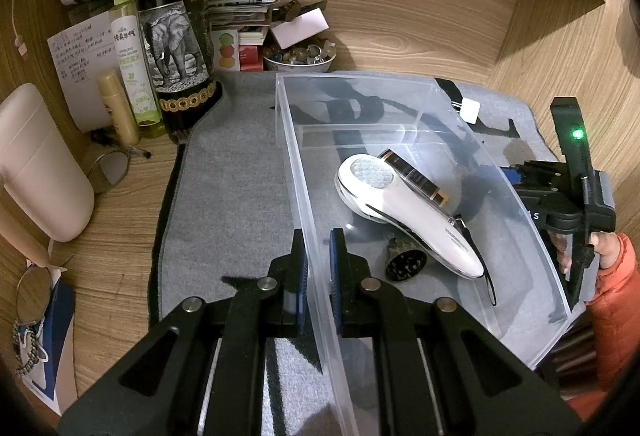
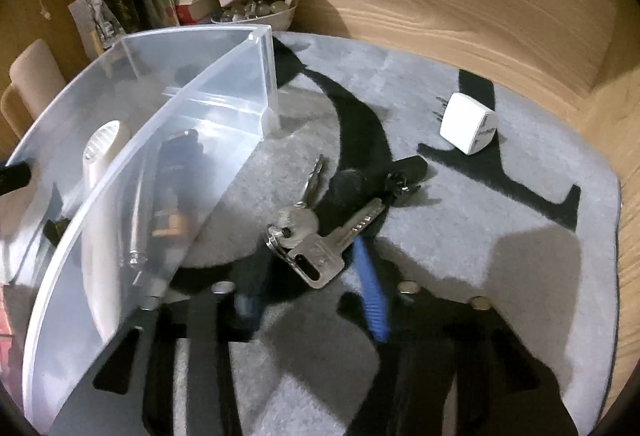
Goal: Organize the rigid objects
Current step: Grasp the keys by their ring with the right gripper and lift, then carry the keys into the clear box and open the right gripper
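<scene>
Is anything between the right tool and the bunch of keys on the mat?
Nothing visible. The keys lie on the grey mat just ahead of the right tool, whose fingers are spread with no object between them and the keys. The clear bin stands off to the left; the white charger lies further back.

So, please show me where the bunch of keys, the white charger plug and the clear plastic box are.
bunch of keys (image 2: 316, 256), right wrist view, head of the largest key.
white charger plug (image 2: 466, 124), right wrist view, its white body.
clear plastic box (image 1: 288, 140), left wrist view, its left wall.
</scene>
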A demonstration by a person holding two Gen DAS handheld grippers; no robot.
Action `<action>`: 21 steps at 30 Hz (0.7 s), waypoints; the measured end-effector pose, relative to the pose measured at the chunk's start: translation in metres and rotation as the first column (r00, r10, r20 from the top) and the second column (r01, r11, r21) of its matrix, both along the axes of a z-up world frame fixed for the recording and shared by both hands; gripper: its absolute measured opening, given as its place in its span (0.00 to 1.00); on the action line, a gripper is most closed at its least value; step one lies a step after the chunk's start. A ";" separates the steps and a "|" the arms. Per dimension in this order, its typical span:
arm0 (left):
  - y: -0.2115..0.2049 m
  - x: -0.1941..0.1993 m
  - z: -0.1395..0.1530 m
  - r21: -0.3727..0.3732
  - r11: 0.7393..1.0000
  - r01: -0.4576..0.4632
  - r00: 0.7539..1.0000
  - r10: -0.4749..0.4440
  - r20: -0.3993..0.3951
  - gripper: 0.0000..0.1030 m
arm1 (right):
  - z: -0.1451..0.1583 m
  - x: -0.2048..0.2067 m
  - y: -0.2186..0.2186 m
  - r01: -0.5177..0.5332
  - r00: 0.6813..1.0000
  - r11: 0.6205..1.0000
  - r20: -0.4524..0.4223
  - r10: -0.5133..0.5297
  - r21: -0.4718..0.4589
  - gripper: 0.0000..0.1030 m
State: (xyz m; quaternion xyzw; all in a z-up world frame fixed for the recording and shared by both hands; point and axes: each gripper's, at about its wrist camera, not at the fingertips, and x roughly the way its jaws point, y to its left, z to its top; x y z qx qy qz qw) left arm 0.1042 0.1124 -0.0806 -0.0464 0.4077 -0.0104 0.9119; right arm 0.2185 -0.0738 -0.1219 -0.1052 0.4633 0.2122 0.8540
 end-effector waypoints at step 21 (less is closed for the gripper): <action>0.000 0.000 0.000 -0.001 1.000 0.000 1.000 0.000 0.001 0.09 | 0.055 -0.042 -0.008 0.000 0.989 0.996 0.148 -0.013 0.090 0.25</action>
